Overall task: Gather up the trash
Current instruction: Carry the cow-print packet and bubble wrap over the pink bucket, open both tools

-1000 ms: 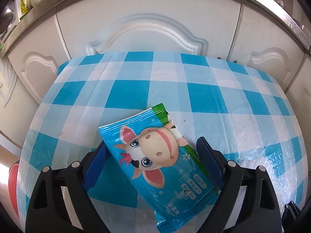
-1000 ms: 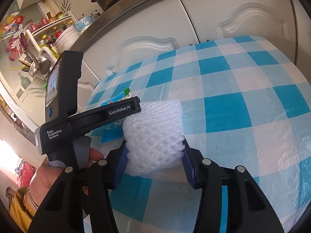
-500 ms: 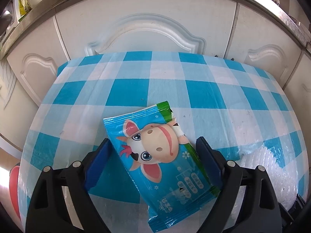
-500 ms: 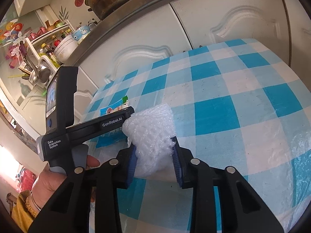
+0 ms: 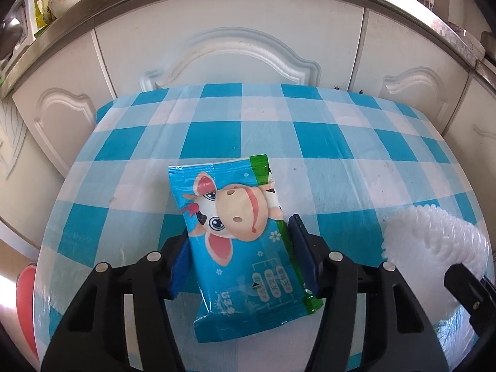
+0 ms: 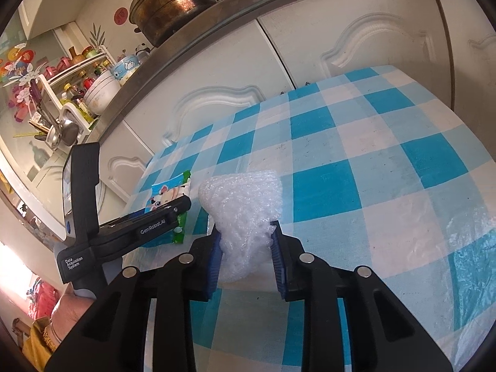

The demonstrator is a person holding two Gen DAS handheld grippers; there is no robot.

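Beneath white cabinets [image 5: 229, 40] — blue-checked tablecloth [image 5: 214, 139].

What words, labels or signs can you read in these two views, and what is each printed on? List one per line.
"GenRobot.AI": on the left tool, along its arm.
"Data Acquisition System": on the same tool's body.
Chinese print on the cow wrapper: too small to read.
Red round wall sticker: character blurred, unreadable.

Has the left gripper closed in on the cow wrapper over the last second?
Yes. The left gripper has narrowed: its blue pads, earlier apart from the cow wrapper, now press both its edges, above the checkered tablecloth.
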